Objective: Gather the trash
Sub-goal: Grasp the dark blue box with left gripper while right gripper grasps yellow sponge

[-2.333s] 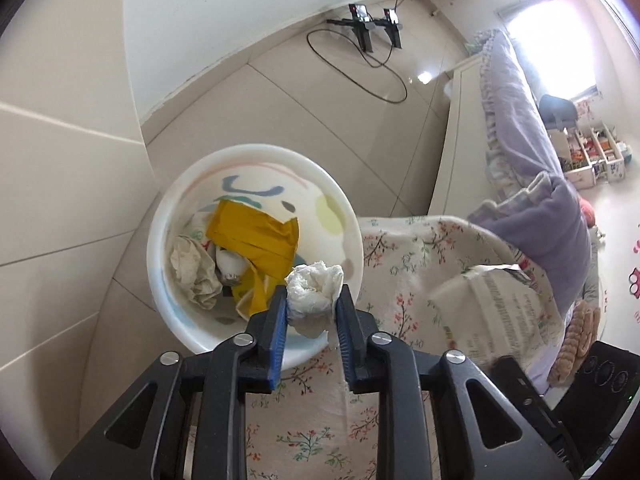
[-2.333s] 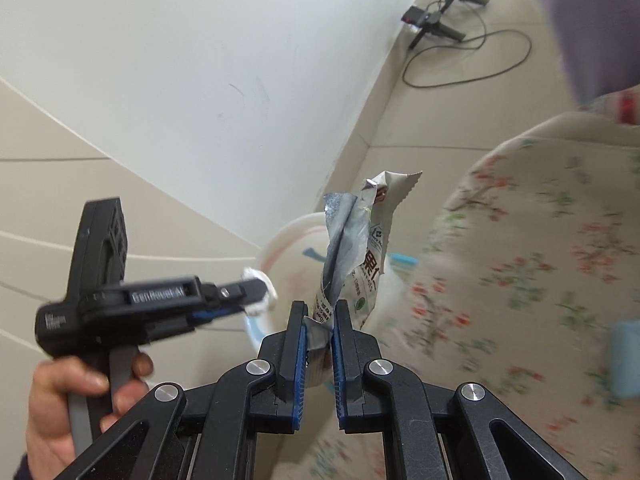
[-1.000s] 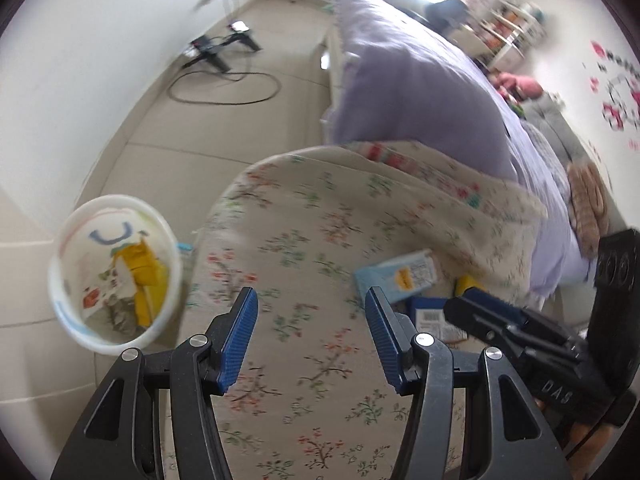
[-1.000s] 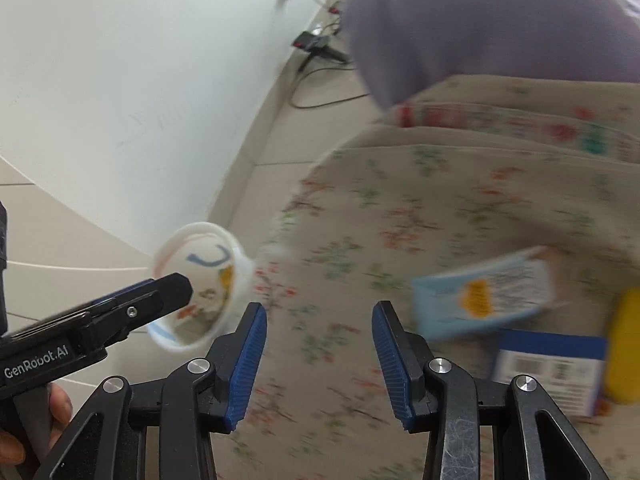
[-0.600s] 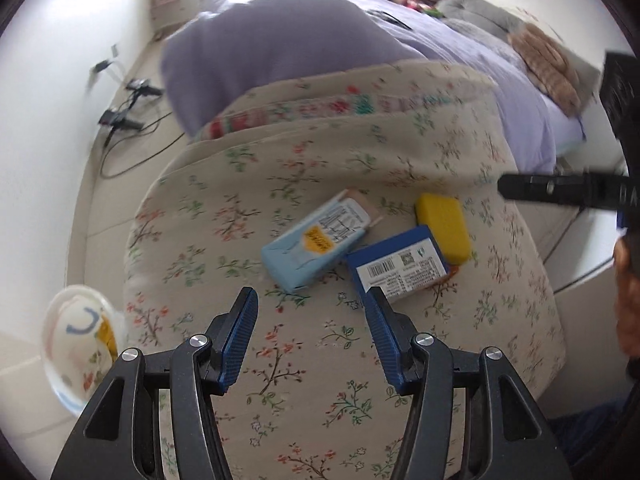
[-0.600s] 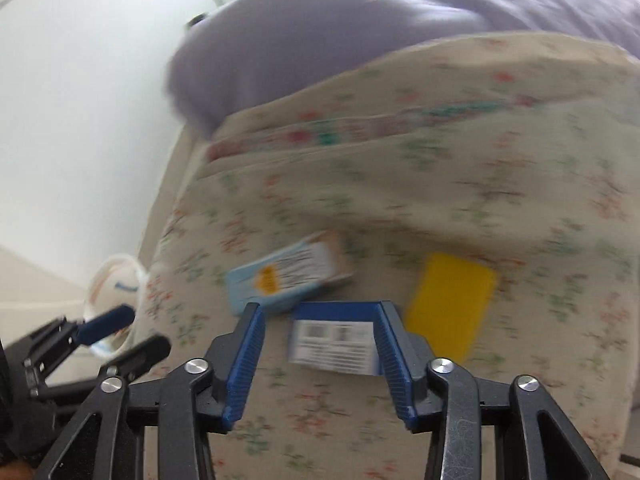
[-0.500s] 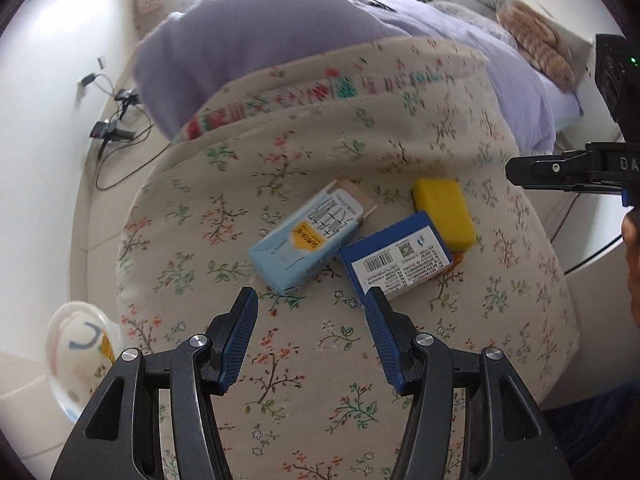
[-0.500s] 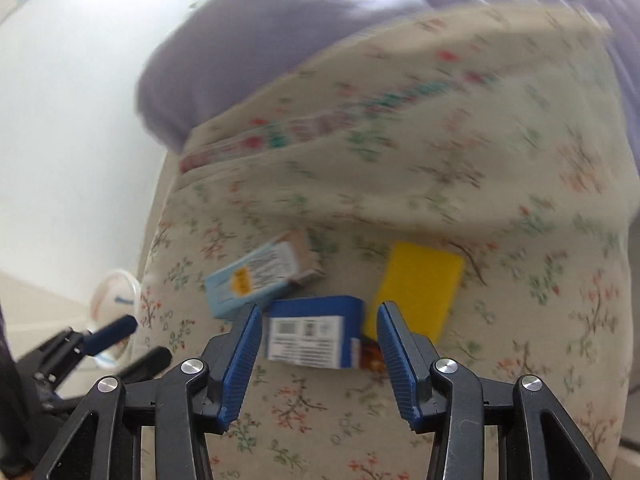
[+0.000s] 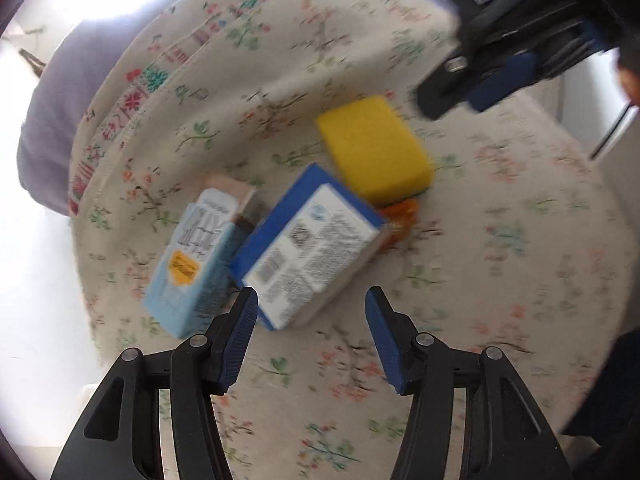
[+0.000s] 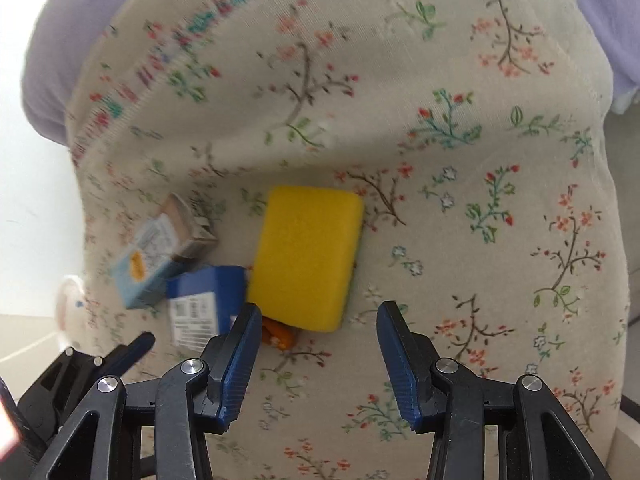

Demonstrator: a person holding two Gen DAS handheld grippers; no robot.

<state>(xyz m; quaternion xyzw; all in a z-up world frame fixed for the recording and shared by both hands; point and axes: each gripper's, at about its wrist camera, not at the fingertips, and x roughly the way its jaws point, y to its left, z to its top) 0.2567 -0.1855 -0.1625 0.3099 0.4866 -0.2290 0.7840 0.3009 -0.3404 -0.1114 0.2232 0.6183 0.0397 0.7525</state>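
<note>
Both jaws stand apart with nothing between them: the left gripper (image 9: pixel 308 336), which held a white wad over the bin a couple of seconds ago, and the right gripper (image 10: pixel 316 356), which held a crumpled wrapper, are now empty. So that pair of items is dropped and this is the approach for the next pick. Both have swung from the bin to the floral-covered bed (image 9: pixel 520 240) and come down close over the remaining cluster. Left jaws sit just short of the blue box (image 9: pixel 312 252), with the light-blue carton (image 9: pixel 196 256) touching it on its left. Right jaws line up under the yellow sponge (image 10: pixel 308 256), which overlaps an orange scrap (image 10: pixel 280 334). The bin shows only as a white rim (image 10: pixel 66 300) at the right view's left edge, well apart. Likely next: left takes blue box, right takes sponge.
</note>
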